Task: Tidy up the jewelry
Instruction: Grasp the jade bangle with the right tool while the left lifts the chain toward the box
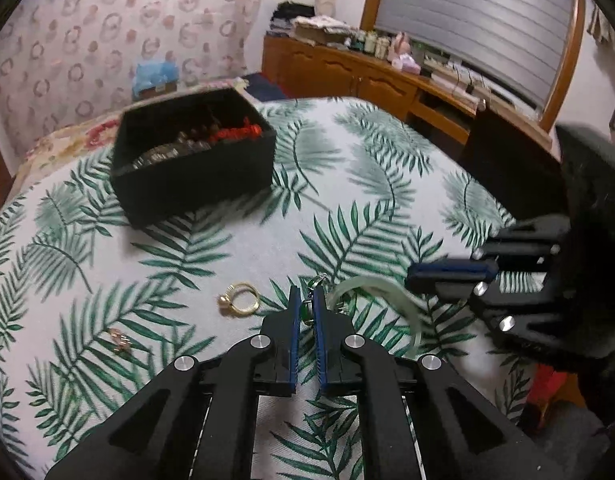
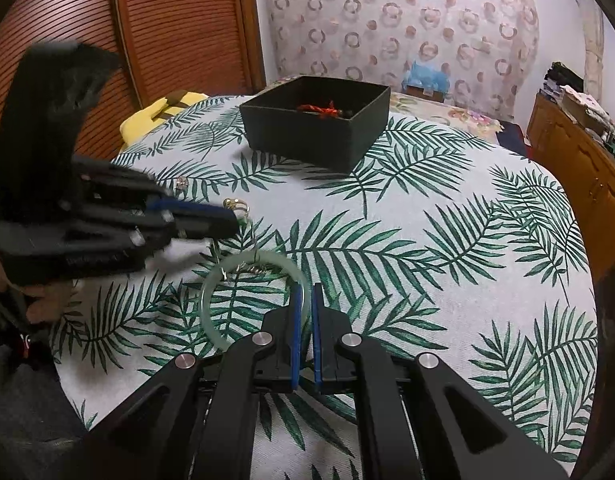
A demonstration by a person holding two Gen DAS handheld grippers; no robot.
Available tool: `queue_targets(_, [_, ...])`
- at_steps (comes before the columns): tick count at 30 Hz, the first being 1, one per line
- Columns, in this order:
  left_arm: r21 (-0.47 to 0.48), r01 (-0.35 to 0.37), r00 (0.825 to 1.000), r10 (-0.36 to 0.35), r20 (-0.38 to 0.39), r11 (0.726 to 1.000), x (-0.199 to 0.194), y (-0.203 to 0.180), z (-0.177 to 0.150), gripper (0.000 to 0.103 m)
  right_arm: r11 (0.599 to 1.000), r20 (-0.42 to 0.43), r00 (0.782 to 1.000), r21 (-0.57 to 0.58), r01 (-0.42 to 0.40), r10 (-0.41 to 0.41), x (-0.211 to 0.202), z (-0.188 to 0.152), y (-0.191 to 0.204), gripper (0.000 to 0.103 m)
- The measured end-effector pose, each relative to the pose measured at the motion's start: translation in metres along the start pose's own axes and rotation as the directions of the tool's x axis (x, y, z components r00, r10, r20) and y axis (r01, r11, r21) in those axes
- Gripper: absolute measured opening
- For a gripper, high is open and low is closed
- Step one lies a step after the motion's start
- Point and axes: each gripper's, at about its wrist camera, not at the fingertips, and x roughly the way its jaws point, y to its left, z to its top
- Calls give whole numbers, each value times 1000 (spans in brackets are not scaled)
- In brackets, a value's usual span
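My left gripper [image 1: 306, 304] is shut on a small green-stoned pendant [image 1: 308, 314] with a thin chain, just above the palm-leaf cloth. It also shows in the right wrist view [image 2: 231, 218]. My right gripper [image 2: 306, 300] is shut on a pale green jade bangle [image 2: 211, 304], seen blurred in the left wrist view [image 1: 387, 292]. A gold pearl ring [image 1: 240, 299] and small rose-gold earrings [image 1: 121, 342] lie on the cloth left of the left gripper. A black jewelry box [image 1: 195, 172] holding red cord and beads stands farther back; it also shows in the right wrist view [image 2: 315, 120].
The round table wears a white cloth with green leaves [image 2: 447, 240]. A wooden sideboard [image 1: 367, 76] with clutter runs behind. A black box lid [image 1: 507, 160] stands at the right. A wooden shutter door [image 2: 167, 20] is at the left.
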Motion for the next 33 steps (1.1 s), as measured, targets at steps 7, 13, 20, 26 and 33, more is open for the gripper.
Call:
queue_targets(7, [-10, -1, 999, 2, 48, 1000, -20, 1, 7, 6, 1000, -5, 1000, 8, -17, 17, 6, 2, 3, 21])
queue_targets(13, [-18, -1, 995, 2, 95, 1000, -35, 1, 13, 6, 1000, -21, 999, -7, -25, 25, 14, 4, 8, 21])
queue_targets(20, [-31, -33, 990, 37, 133, 999, -47, 9, 17, 5, 999, -40, 999, -34, -8, 7, 25, 7, 11, 21])
queue_targets(26, [-40, -63, 987, 68, 143, 997, -45, 20, 21, 6, 997, -39, 999, -75, 10, -13, 29, 12, 14, 9])
queue_targets(33, [-62, -80, 983, 89, 159, 995, -44, 40, 33, 6, 996, -12, 1000, -84, 8, -9, 33, 26, 6, 8])
